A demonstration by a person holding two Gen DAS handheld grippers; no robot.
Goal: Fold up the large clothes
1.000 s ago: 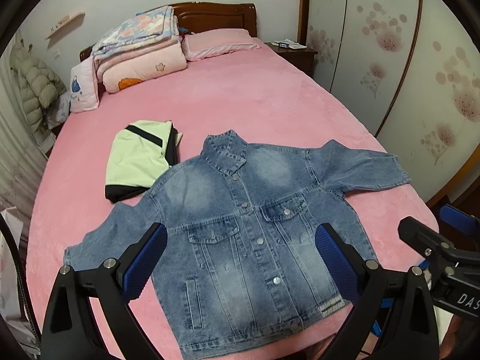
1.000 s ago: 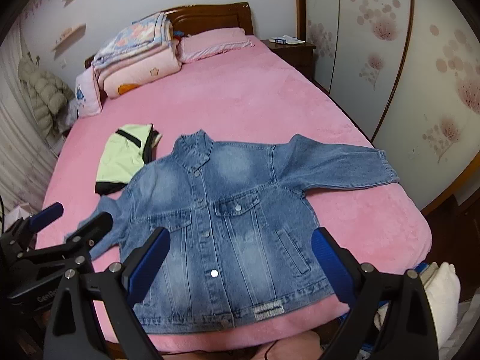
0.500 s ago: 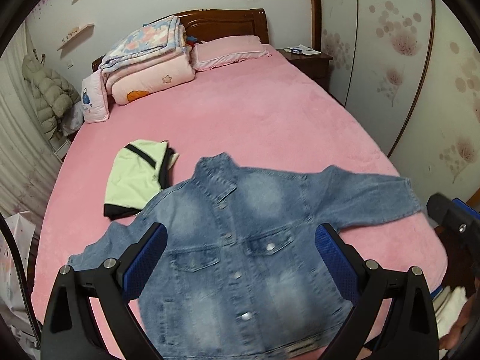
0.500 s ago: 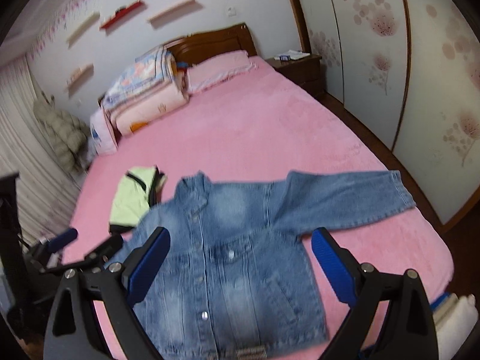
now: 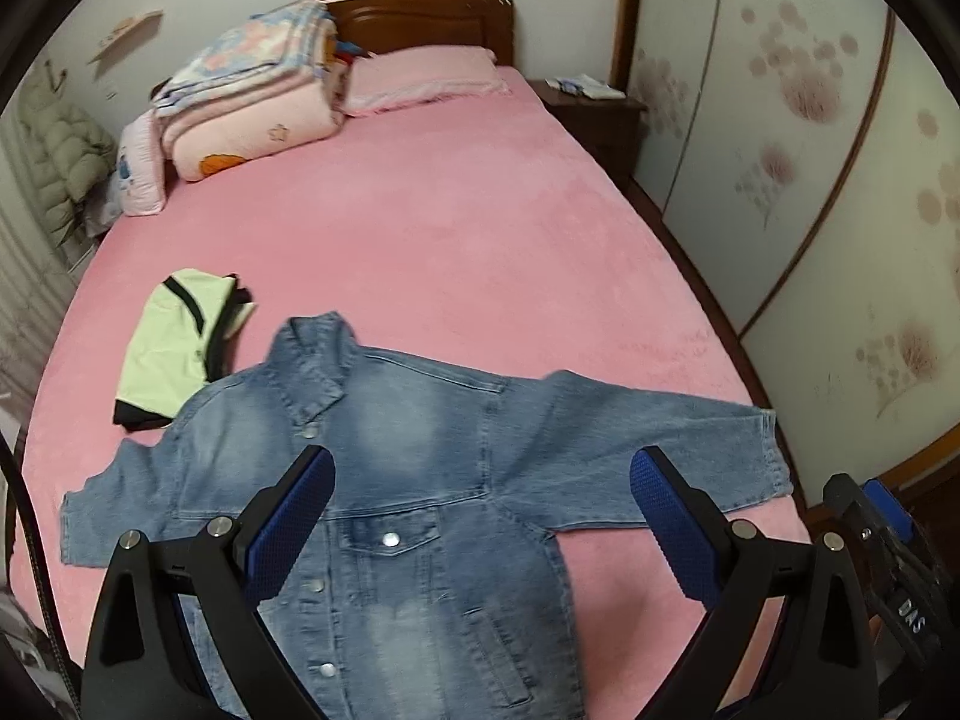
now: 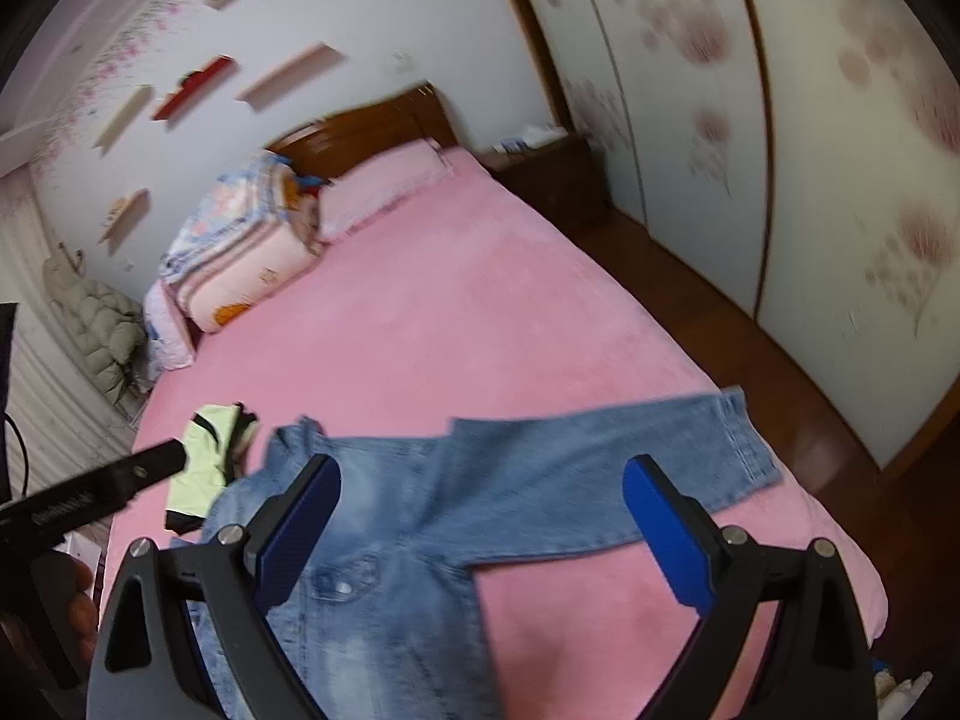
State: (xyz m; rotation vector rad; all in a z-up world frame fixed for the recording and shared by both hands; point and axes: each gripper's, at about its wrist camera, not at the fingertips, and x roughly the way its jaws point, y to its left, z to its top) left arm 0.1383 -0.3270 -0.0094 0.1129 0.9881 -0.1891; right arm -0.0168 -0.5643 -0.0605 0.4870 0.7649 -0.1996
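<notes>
A blue denim jacket (image 5: 420,480) lies flat, front up, on the pink bed (image 5: 450,228), sleeves spread left and right. It also shows in the right wrist view (image 6: 480,492), its right sleeve (image 6: 630,450) reaching toward the bed's right edge. My left gripper (image 5: 480,516) is open and empty above the jacket's chest. My right gripper (image 6: 480,528) is open and empty above the jacket's right shoulder and sleeve. The right gripper shows at the lower right of the left wrist view (image 5: 882,528); the left one shows at the left of the right wrist view (image 6: 108,486).
A folded light-green and black garment (image 5: 174,348) lies left of the jacket's collar. Folded quilts (image 5: 252,96) and a pink pillow (image 5: 420,78) sit at the headboard. A nightstand (image 5: 594,102) and wardrobe doors (image 5: 810,150) stand to the right. A padded coat (image 5: 60,156) hangs at left.
Both grippers have moved forward and to the right over the jacket and tilted upward; more of the wall shows in the right wrist view. The jacket has not moved. Both stay open.
</notes>
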